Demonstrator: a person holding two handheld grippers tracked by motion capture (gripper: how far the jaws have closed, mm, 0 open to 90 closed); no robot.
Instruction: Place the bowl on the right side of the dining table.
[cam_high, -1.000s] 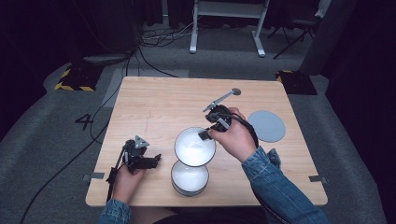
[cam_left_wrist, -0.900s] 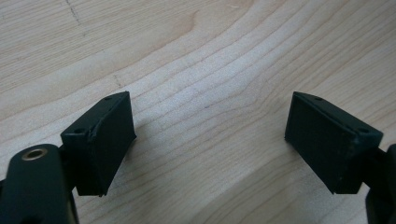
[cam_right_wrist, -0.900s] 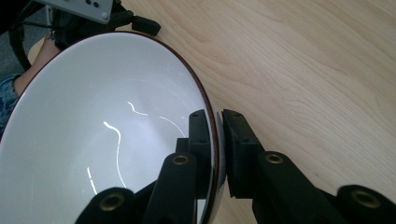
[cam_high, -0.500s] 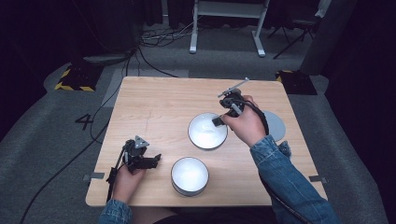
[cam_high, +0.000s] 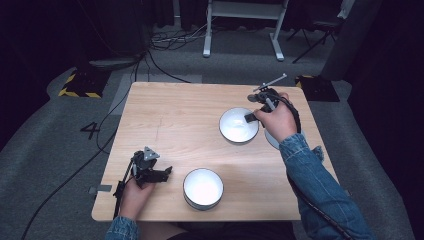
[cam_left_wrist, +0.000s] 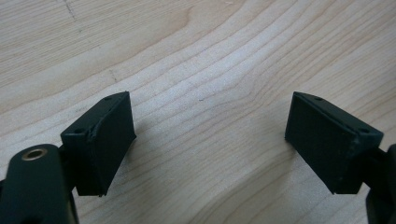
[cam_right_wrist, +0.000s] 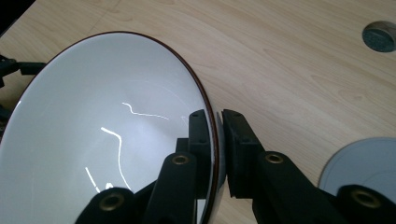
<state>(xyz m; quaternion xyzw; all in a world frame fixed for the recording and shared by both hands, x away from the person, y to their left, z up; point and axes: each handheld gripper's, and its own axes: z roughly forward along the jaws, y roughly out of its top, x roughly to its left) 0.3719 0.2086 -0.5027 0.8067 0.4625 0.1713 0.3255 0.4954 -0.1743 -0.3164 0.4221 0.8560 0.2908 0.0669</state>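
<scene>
Fingers (cam_right_wrist: 233, 154) of the right gripper (cam_high: 252, 116) are closed on the rim of a white bowl (cam_high: 239, 125): one pad lies inside the rim, the other outside, with the thin dark-edged wall pinched between them. In the high view this bowl sits at the right-centre of the tabletop (cam_high: 185, 115), with the right hand (cam_high: 275, 120) just beside it on its right. Whether the bowl rests on the wood or is raised off it cannot be told.

Fingers (cam_left_wrist: 102, 144) of the left gripper (cam_high: 161, 174) stand wide apart and grip nothing; bare wood grain shows between them. The left hand (cam_high: 134, 192) holds this gripper low at the near-left of the tabletop.

A second white bowl (cam_high: 202, 187) stands upright near the front edge, just right of the left gripper and well apart from the first bowl. A grey disc (cam_right_wrist: 369, 163) lies flat by the right edge, partly hidden under the right hand in the high view. A round grey insert (cam_right_wrist: 379, 36) is set in the wood farther off.

The tabletop is pale wood, standing on grey carpet. Cables (cam_high: 165, 42) trail across the floor, a white frame (cam_high: 242, 27) stands beyond, a yellow-and-black striped block (cam_high: 77, 87) lies at the left, and a "4" (cam_high: 91, 130) is marked on the carpet. The surroundings are dark.
</scene>
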